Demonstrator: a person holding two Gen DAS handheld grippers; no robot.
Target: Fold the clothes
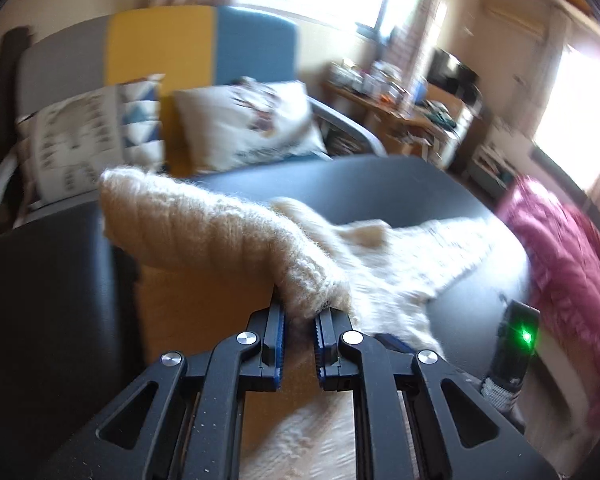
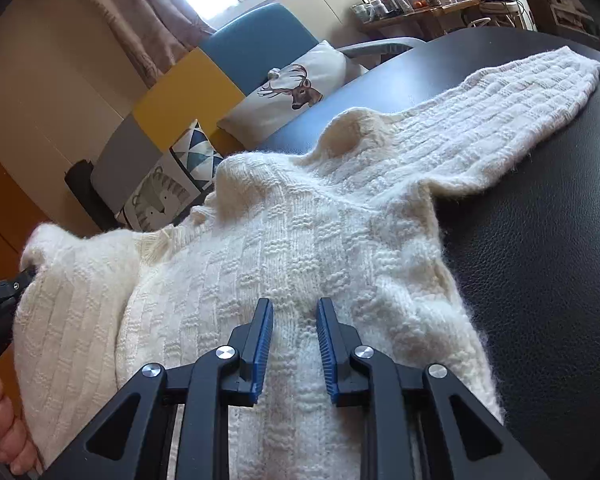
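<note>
A cream knitted sweater [image 2: 308, 240] lies spread on a dark table [image 2: 540, 260], one sleeve [image 2: 520, 104] stretched to the far right. My left gripper [image 1: 300, 316] is shut on the cuff of the other sleeve [image 1: 204, 228] and holds it lifted above the table edge; it also shows at the left edge of the right wrist view [image 2: 20, 280]. My right gripper [image 2: 294, 312] is open, its jaws apart just above the sweater's body, holding nothing.
A pink garment [image 1: 560, 248] lies on the table at the right. A sofa [image 1: 204, 48] with several cushions stands behind the table. A cluttered wooden desk [image 1: 400, 100] is at the back right. The other gripper's body with a green light [image 1: 516, 344] is near.
</note>
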